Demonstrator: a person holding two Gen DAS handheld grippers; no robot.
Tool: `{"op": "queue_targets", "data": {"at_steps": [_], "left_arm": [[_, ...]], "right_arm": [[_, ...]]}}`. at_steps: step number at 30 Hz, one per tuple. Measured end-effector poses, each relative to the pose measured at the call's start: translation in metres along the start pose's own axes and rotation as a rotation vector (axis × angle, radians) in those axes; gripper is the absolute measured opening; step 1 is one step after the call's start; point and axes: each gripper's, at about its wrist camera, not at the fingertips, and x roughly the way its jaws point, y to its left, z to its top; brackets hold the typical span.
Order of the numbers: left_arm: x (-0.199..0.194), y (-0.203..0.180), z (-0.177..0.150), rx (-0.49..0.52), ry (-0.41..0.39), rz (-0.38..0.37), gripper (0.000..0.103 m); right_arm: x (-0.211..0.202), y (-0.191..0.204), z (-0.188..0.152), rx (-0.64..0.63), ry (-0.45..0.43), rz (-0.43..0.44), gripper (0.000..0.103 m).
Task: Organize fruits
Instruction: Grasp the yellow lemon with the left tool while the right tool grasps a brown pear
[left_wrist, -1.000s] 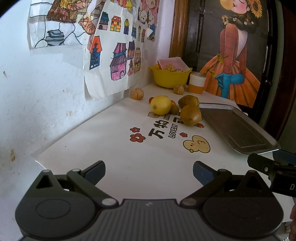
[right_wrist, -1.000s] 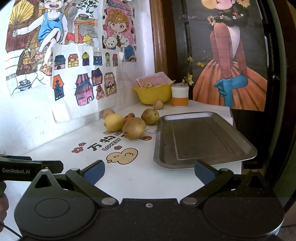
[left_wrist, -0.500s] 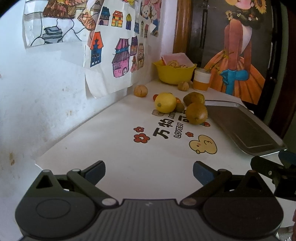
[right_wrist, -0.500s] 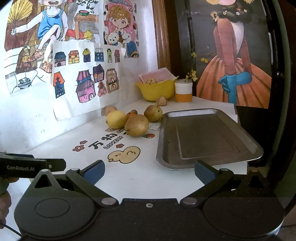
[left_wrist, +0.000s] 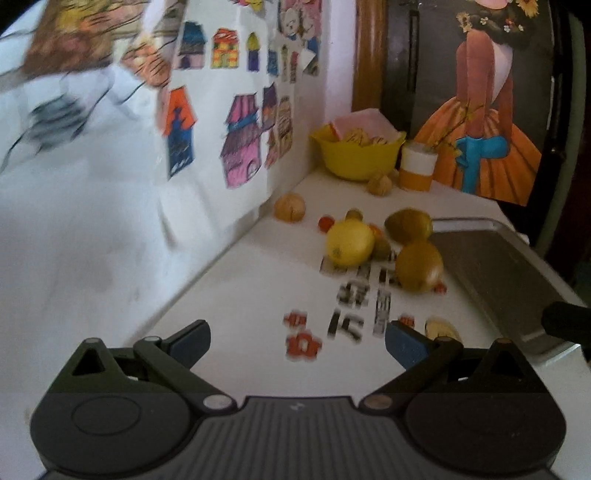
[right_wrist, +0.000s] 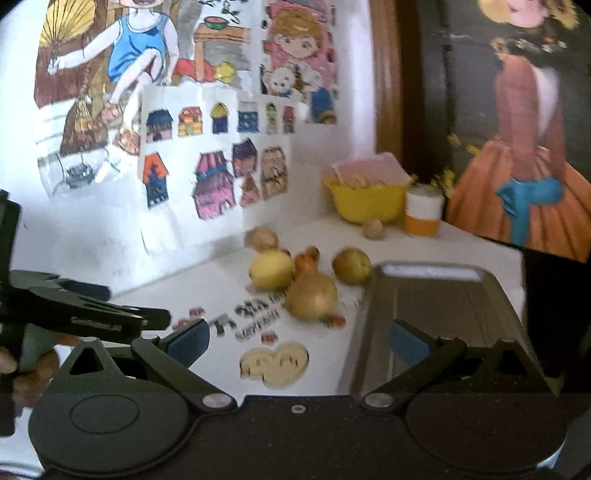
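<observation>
On the white table (left_wrist: 236, 295), just left of the empty metal tray (right_wrist: 443, 306), the fruits (right_wrist: 312, 295) sit bunched together. Both the left gripper (left_wrist: 297, 338) and the right gripper (right_wrist: 298, 338) gape wide, holding nothing. Looks like the approach stage; next comes closing on the nearest brownish fruit.

Yellow lemon (left_wrist: 350, 242), grey tray (left_wrist: 495, 273)

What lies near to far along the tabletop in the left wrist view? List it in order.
Left tool → red flower print → nearest brownish fruit → lemon → walnut by the wall → orange-and-white cup → yellow bowl.
</observation>
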Motion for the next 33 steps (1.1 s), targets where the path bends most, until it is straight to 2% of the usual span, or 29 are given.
{"op": "queue_targets", "data": {"at_steps": [4,8,13,19,24,26,33], "left_arm": [[0.021,-0.001,0.026,-0.002,0.015,-0.065,0.102],[0.049,-0.006,0.047,0.003,0.024,-0.107,0.102],[0.091,-0.014,0.063,0.04,0.042,-0.123,0.102],[0.137,-0.02,0.076,0.042,0.08,-0.149,0.102],[0.161,-0.025,0.074,0.058,0.121,-0.159,0.095],[0.167,-0.025,0.073,0.044,0.131,-0.167,0.093],[0.179,-0.018,0.074,-0.01,0.155,-0.208,0.08]], "right_arm": [[0.026,-0.008,0.023,-0.071,0.041,0.036,0.103],[0.064,-0.019,0.033,-0.071,0.104,0.084,0.103],[0.109,-0.027,0.033,-0.08,0.17,0.112,0.102],[0.147,-0.033,0.028,-0.045,0.216,0.129,0.095],[0.171,-0.037,0.024,-0.02,0.264,0.144,0.087],[0.177,-0.037,0.024,-0.018,0.277,0.137,0.08],[0.184,-0.039,0.021,0.007,0.28,0.139,0.071]]}}
